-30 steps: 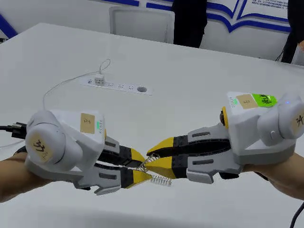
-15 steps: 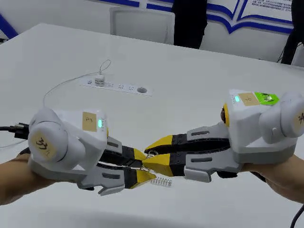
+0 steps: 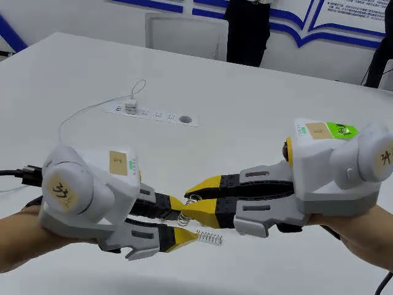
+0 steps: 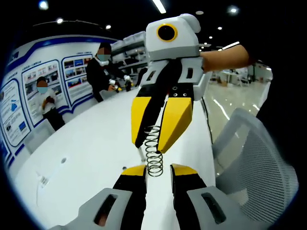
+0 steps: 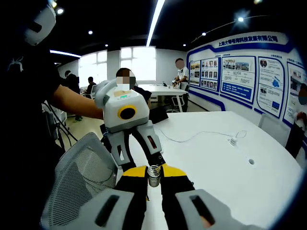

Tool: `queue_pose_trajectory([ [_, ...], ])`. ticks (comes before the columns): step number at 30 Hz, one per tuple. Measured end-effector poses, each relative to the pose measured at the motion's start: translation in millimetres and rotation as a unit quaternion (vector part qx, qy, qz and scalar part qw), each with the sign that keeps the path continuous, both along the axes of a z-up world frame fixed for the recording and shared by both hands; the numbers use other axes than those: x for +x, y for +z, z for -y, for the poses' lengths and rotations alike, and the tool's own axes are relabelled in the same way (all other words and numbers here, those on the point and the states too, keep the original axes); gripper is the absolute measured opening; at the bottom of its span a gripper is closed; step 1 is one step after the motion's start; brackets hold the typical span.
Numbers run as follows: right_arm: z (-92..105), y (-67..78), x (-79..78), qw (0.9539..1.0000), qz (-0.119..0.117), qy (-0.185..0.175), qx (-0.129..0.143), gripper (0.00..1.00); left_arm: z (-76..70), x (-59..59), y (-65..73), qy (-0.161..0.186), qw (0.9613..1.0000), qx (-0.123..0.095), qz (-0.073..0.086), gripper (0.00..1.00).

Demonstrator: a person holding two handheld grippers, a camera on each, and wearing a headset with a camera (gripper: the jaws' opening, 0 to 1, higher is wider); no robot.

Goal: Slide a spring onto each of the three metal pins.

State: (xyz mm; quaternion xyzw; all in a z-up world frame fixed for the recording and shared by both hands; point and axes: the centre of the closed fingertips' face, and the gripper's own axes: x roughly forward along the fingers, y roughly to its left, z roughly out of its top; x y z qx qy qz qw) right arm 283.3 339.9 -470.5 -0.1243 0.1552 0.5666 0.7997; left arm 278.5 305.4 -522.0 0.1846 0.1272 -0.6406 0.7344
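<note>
Two springs: a loose spring (image 3: 209, 236) lies on the table (image 3: 245, 110) at 6 o'clock below the meeting tips. The held spring (image 4: 154, 152) runs lengthwise from the left gripper (image 4: 158, 170) toward 12 o'clock into the right gripper (image 5: 154, 171), which clamps its far end. Whether the left pinches it, I cannot tell.

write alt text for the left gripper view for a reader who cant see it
A coil spring stands in the gap between the yellow tips of the left claw at the bottom, its upper end gripped by the right claw reaching in from above. Behind is a white table, with two people by a poster wall at far left.
</note>
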Motion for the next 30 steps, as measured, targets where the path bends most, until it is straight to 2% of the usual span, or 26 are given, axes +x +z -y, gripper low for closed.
queue_pose_trajectory([
  [2, 3.5, 1.8, 3.1, 1.0, 0.0, -0.009, 0.002, 0.1, -0.8, 2.5, 2.1, 0.008, 0.9999, -0.008, -0.004, 0.29],
  [5, 10.4, 5.9, 9.0, 0.9996, -0.001, -0.027, 0.011, 0.1, -4.7, 8.2, 1.2, 0.021, 0.9998, -0.004, 0.002, 0.35],
  [7, 16.8, 7.0, 12.5, 0.9993, 0.004, -0.037, 0.006, 0.1, -9.0, 12.1, -0.3, 0.031, 0.9995, -0.001, -0.001, 0.39],
  [10, 27.4, 6.3, 19.3, 0.9984, 0.006, -0.056, 0.004, 0.1, -13.9, 16.1, -1.3, 0.049, 0.9986, -0.006, -0.019, 0.45],
  [12, 35.2, 3.7, 23.4, 0.9977, 0.007, -0.067, -0.003, 0.1, -16.4, 19.6, 0.8, 0.059, 0.998, -0.014, -0.017, 0.47],
  [15, 46.8, -1.1, 29.7, 0.9962, 0.007, -0.086, -0.013, 0.1, -19.5, 23.4, 3.7, 0.074, 0.9966, -0.025, -0.025, 0.52],
  [19, 61.5, -4.4, 38.4, 0.9935, 0.013, -0.111, -0.024, 0.1, -24.2, 26.9, 4.5, 0.088, 0.9955, -0.025, -0.025, 0.57],
  [21, 70.8, -8.5, 43.0, 0.9916, 0.019, -0.122, -0.038, 0.1, -27.4, 30.1, 5.3, 0.097, 0.9947, -0.026, -0.022, 0.61],
  [25, 88.1, -16.0, 51.1, 0.9876, 0.011, -0.151, -0.043, 0.1, -32.1, 34.6, 11.0, 0.111, 0.9927, -0.04, -0.026, 0.68],
  [27, 96.9, -20.0, 54.4, 0.9854, 0.007, -0.164, -0.046, 0.1, -35.5, 37.8, 11.4, 0.119, 0.9919, -0.039, -0.022, 0.68],
  [30, 106.6, -26.0, 58.2, 0.9825, 0.001, -0.18, -0.05, 0.1, -40.8, 42.1, 9.3, 0.132, 0.9904, -0.034, -0.025, 0.71],
])
